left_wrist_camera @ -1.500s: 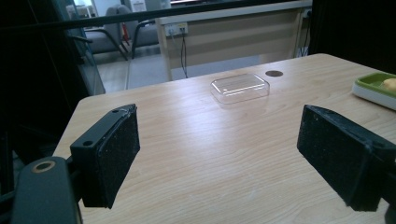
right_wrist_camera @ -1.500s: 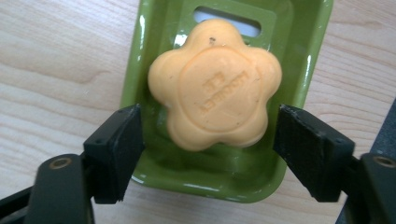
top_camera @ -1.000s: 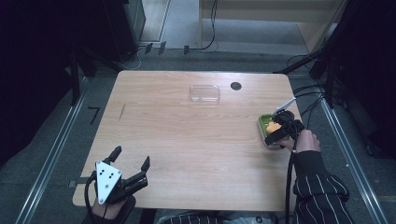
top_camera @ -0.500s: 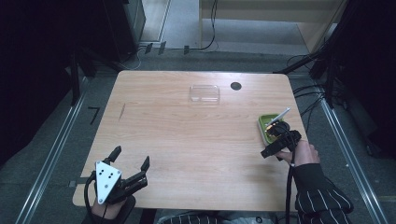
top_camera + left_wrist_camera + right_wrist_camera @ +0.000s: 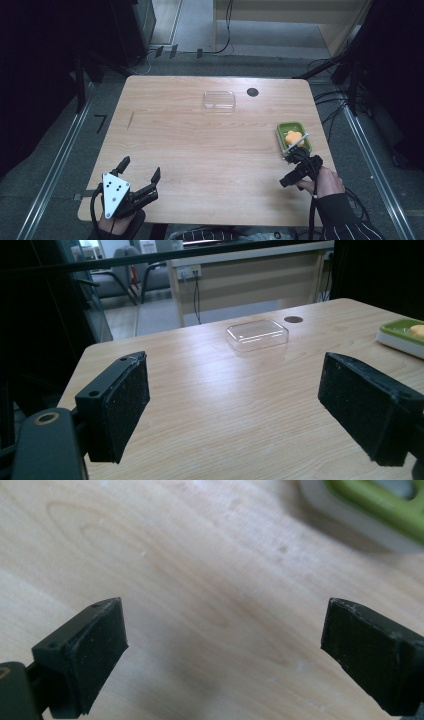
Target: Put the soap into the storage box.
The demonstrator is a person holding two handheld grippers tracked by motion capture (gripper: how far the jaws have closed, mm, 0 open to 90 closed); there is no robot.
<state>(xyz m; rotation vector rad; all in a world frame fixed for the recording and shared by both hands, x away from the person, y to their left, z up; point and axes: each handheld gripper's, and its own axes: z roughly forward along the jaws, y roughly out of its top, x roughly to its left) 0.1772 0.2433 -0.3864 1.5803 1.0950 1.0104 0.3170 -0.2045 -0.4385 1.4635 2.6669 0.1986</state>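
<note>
A green dish [image 5: 280, 131] on a white base sits near the table's right edge with an orange piece [image 5: 292, 136] in it. The right gripper view catches the dish [image 5: 370, 500] at its top right corner. My right gripper [image 5: 287, 170] hovers just in front of the dish, over bare wood; its jaws have just been opening and stand open [image 5: 222, 630] with nothing between them. At the front left corner my left gripper [image 5: 140, 167] rests open and empty [image 5: 232, 400]. It faces across the table, with the dish [image 5: 395, 330] far to its right.
A clear shallow plastic tray [image 5: 219, 99] lies at the back middle of the wooden table [image 5: 200, 150], beside a small black round spot [image 5: 252, 92]. Both appear in the left gripper view, tray [image 5: 257, 334] and spot [image 5: 293, 319]. Cables run over the floor to the right.
My right gripper has drawn back from over the green dish toward the table's near edge, uncovering the orange piece in it. The left gripper has stayed put.
</note>
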